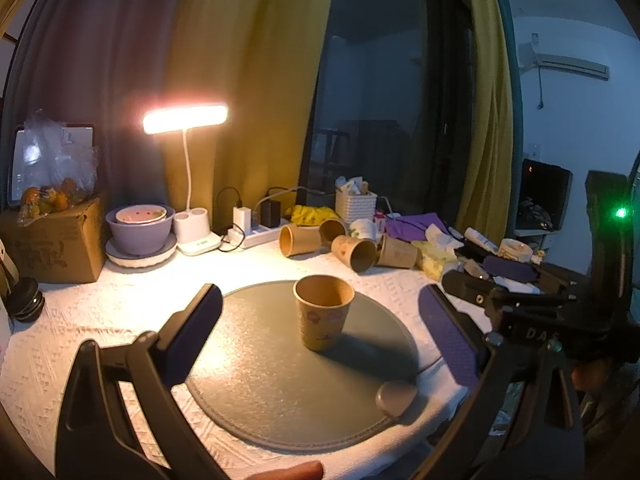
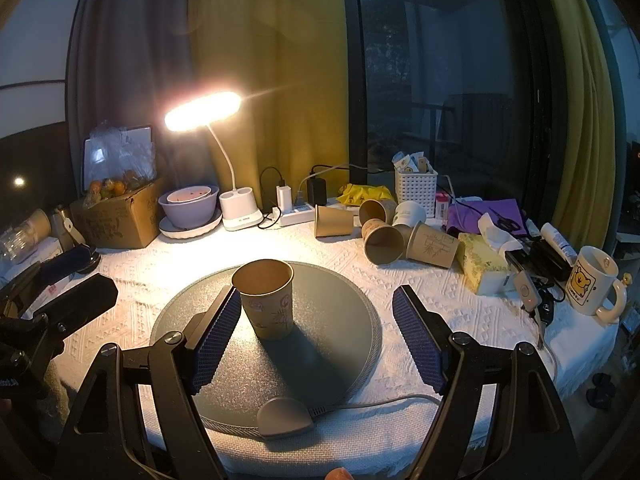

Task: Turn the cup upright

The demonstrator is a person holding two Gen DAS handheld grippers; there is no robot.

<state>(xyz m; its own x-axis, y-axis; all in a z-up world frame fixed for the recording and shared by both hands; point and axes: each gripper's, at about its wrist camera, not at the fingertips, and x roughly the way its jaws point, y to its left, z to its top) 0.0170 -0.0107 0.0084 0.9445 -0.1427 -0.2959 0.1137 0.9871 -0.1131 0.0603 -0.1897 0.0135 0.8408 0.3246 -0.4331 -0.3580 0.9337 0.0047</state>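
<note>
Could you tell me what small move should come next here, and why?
Probably draw both grippers back. The paper cup already stands upright, mouth up, on the round grey mat, and the left gripper and right gripper are both open, holding nothing.

5 paper cups, 1 mug, 2 bowls.

Brown paper cup, matt, faintly printed, at frame centre. Beneath it a round grey mat, grainy and dull, edged with a woven rim. White cloth over the table, knitted in raised diamonds. Black matt plastic on the left gripper and right gripper, with purple dimpled rubber pads. Glossy ceramic mug at right. Rough brown cardboard box at left; smooth lilac bowl beside it.
</note>
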